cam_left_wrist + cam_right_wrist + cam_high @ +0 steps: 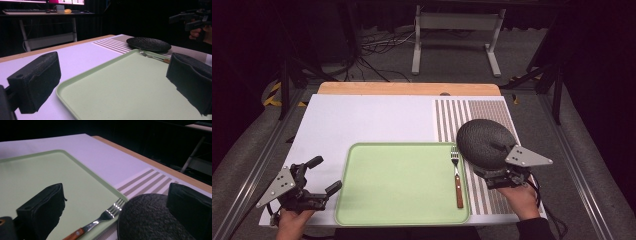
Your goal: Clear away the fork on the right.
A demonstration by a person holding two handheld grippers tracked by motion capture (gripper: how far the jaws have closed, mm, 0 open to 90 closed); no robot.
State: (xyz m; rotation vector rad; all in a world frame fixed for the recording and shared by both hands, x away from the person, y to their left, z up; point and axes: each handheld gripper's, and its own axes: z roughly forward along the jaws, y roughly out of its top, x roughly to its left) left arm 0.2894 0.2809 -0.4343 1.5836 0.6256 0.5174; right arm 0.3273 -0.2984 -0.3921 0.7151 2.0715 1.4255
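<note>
Tabletop (377, 115) carried my green tray (397, 182), the black plate (484, 142) just right of it on the striped mat. My right tool (492, 172) hung spread at the plate's near edge, gripping nothing; next I judged it must close on that rim. Left tool (324, 175) waited spread, empty. The fork (457, 180) lay on the tray's right side.

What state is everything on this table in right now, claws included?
Fork: lying flat on the tray's right side, untouched.
Green tray: flat, holding just the fork.
Black plate: on the striped mat, empty.
Left claw: open, empty.
Right claw: open, empty, above the plate's edge.
</note>
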